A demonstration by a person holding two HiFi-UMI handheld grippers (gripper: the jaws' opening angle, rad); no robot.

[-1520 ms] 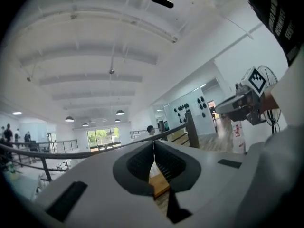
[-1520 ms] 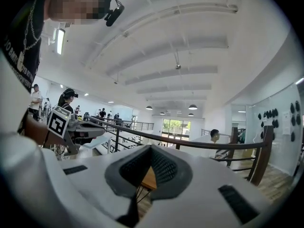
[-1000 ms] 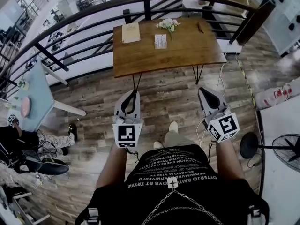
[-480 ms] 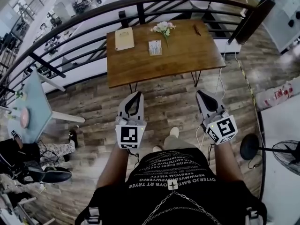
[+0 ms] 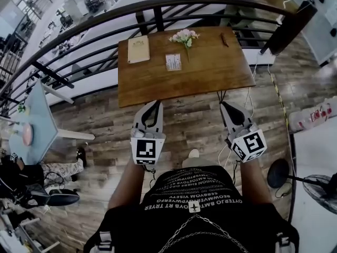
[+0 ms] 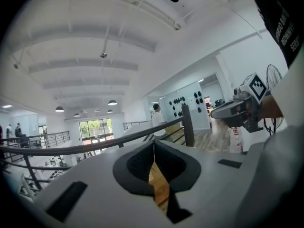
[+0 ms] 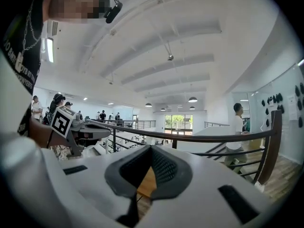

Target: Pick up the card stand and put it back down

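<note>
Head view: right gripper (image 5: 225,106) outstretched, closed

Bright, even daylight fills the hall. The far windows (image 7: 176,121) blow out white and the ceiling lamps (image 6: 112,102) glow. Shadows are soft. Strong fisheye bends the railing (image 5: 158,7) and blackens the corners. The close foreground looks soft, perhaps out of focus.

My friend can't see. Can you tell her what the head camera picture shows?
A person looks down at two closed, empty grippers, the left gripper and right gripper, held in front of a wooden table. On it are a card stand, flowers and a tan booklet.
</note>
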